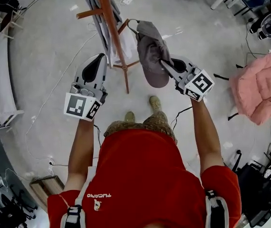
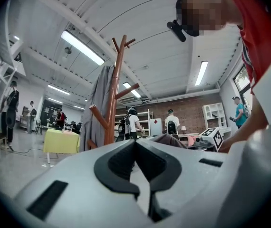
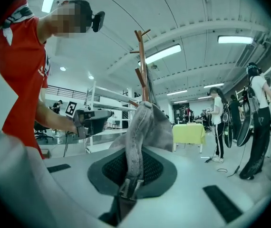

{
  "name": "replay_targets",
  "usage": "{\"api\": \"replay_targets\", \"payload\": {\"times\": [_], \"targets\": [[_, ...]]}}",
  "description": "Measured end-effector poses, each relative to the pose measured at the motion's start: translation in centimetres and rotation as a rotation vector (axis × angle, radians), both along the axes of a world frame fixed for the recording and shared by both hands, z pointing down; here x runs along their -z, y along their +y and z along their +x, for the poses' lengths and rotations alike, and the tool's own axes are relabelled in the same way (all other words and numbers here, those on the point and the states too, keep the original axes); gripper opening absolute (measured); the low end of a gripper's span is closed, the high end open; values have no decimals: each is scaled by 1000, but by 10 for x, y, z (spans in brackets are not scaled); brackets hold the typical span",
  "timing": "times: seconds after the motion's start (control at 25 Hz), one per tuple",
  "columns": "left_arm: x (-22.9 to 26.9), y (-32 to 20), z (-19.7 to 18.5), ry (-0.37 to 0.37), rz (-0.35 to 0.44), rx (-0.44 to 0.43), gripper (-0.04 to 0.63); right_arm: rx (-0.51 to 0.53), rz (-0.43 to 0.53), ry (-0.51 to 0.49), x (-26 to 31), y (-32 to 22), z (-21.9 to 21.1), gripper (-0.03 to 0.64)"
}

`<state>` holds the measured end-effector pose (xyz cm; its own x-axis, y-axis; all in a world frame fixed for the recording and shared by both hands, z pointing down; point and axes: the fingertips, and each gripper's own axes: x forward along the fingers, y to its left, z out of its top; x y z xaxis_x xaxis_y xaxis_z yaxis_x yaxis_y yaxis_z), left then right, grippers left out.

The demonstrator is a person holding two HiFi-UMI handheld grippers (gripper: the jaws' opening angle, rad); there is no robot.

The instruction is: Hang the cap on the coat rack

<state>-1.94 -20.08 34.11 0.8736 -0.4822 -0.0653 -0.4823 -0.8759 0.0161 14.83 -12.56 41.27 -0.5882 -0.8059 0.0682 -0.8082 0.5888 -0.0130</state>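
A grey cap hangs from my right gripper, which is shut on the cap's back strap; the strap's buckle lies between the jaws. The cap's top sits right by a lower peg of the wooden coat rack; whether it rests on the peg I cannot tell. In the right gripper view the cap covers the foot of the rack. My left gripper is held left of the rack's pole, shut with nothing in it. The rack stands just beyond it.
A grey garment hangs on the rack's far side. A pink padded chair stands at the right. Cables run over the floor. A yellow table and several standing people are further off.
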Motion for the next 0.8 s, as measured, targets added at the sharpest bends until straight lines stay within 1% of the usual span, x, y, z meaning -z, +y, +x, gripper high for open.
{"api": "replay_targets", "payload": {"times": [0.32, 0.52, 0.68, 0.8], "targets": [[-21, -18, 24, -35, -22, 184, 8, 172, -57, -46, -41, -54, 37, 34], [-34, -23, 28, -63, -43, 305, 8, 300, -117, -82, -67, -80, 48, 34], [-40, -28, 37, -85, -62, 358, 8, 357, -158, -102, -88, -93, 59, 34], [-42, -34, 38, -104, -77, 399, 8, 413, -183, -78, -104, -103, 54, 35]]}}
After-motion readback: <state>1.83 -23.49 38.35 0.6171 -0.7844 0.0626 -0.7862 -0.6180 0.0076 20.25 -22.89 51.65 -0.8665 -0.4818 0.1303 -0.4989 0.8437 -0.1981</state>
